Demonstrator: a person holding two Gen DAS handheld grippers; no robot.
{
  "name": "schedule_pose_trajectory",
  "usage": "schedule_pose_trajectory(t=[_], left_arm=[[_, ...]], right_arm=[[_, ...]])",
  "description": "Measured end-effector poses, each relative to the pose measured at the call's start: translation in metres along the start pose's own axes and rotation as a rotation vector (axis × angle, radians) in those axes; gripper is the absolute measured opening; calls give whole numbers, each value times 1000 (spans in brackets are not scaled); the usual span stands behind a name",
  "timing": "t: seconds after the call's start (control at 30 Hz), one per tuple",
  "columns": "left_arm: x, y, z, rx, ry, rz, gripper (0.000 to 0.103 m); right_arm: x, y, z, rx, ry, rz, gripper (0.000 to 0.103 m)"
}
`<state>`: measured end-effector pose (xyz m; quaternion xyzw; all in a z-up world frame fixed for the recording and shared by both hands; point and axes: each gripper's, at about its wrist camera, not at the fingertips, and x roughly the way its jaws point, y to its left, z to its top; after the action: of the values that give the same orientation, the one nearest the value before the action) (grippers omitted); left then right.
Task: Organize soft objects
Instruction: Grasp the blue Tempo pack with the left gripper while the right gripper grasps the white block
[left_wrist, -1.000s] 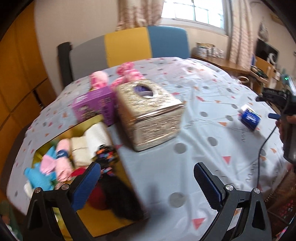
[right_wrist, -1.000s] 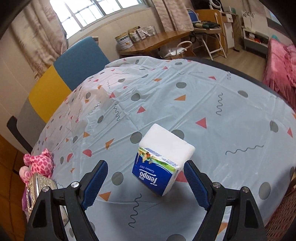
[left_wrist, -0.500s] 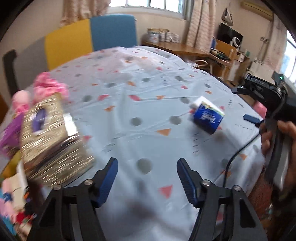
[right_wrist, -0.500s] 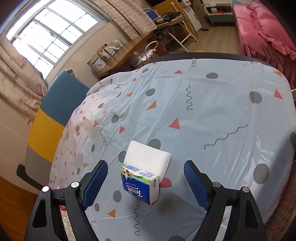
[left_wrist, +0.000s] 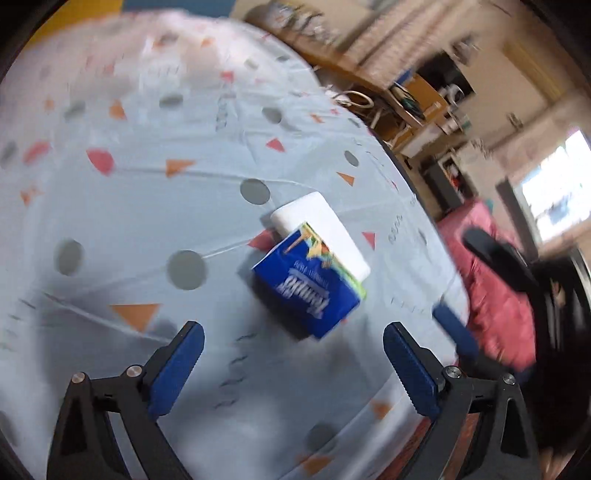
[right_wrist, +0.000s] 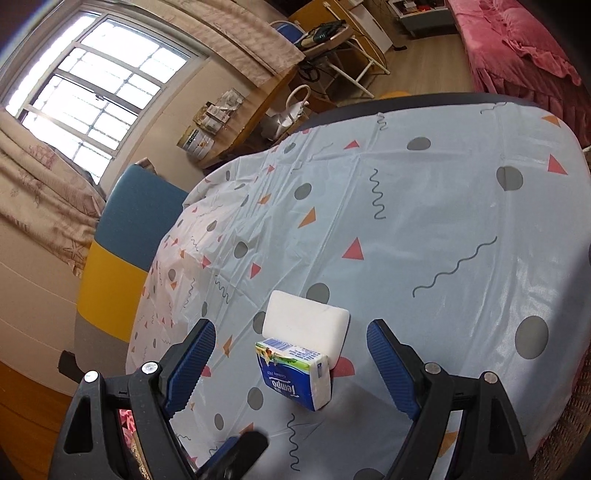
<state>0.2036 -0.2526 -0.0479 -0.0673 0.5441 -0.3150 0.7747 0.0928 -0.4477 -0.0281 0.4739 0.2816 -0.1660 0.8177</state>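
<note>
Lying on the surface: the tissue pack (left_wrist: 310, 284), a soft blue wrapped pack with a white bare end, tipped so one end is propped up; it sits near the surface's edge on the bed side.
Pack in the right view: tissue pack (right_wrist: 301, 356) stands in line with the gap of the right tool, beyond its tips, touched by neither finger.
Cloth: the pale patterned tablecloth (left_wrist: 147, 206) covers the surface; nothing else lies close to the pack.
Left tool (left_wrist: 291, 363): released and wide; its jaws have just been opening, and nothing is between them; the pack lies just ahead of the gap. The picture is smeared.
Why so wide, as I judge: the pack is bulky, so the fingers need the full spread to pass its sides.
Right tool (right_wrist: 291, 356): released too, jaws wide apart and empty, aimed down at the same pack.
Crossing views: a blurred blue finger of the left tool shows at the bottom of the right view, and the right tool shows dark at the right of the left view.
Step in hand, judged: an approach for a pick-up; no grip is made yet.
Risk, judged: two tools close on one pack could collide, and a soft pack may squash or slide on the slick cloth.
Surroundings: pink bed (right_wrist: 517, 44), window (right_wrist: 92, 92), blue and yellow chair back (right_wrist: 129, 236).
</note>
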Motion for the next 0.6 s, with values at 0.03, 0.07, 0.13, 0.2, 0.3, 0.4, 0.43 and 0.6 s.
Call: schedule_pose_trajectory(t=[0.03,0.07,0.13,0.2,0.3,0.4,0.43,0.6], left_arm=[[9,2,5,-51,13,-23,95],[16,2,9,-87,24,-35,95],[28,4,15,-151,45,-56,95],[39,6,20,-222,65,-76,95],[53,3,25,-266,98,-86,82],[60,-6,30,-246,81,-21,63],[60,-8,30,-217,79,7,63],[48,4,20,-149,56,22,61]], right_arm=[[-1,2,0,-11,-6,4,86],[-2,5,0,-22,-12,7,86],[-4,9,0,-45,-26,8,86],[-5,12,0,-58,-32,12,86],[-3,10,0,-53,-24,19,86],[-1,7,0,-36,-16,20,86],[-1,6,0,-33,-14,22,86],[5,8,-4,-42,27,39,86]])
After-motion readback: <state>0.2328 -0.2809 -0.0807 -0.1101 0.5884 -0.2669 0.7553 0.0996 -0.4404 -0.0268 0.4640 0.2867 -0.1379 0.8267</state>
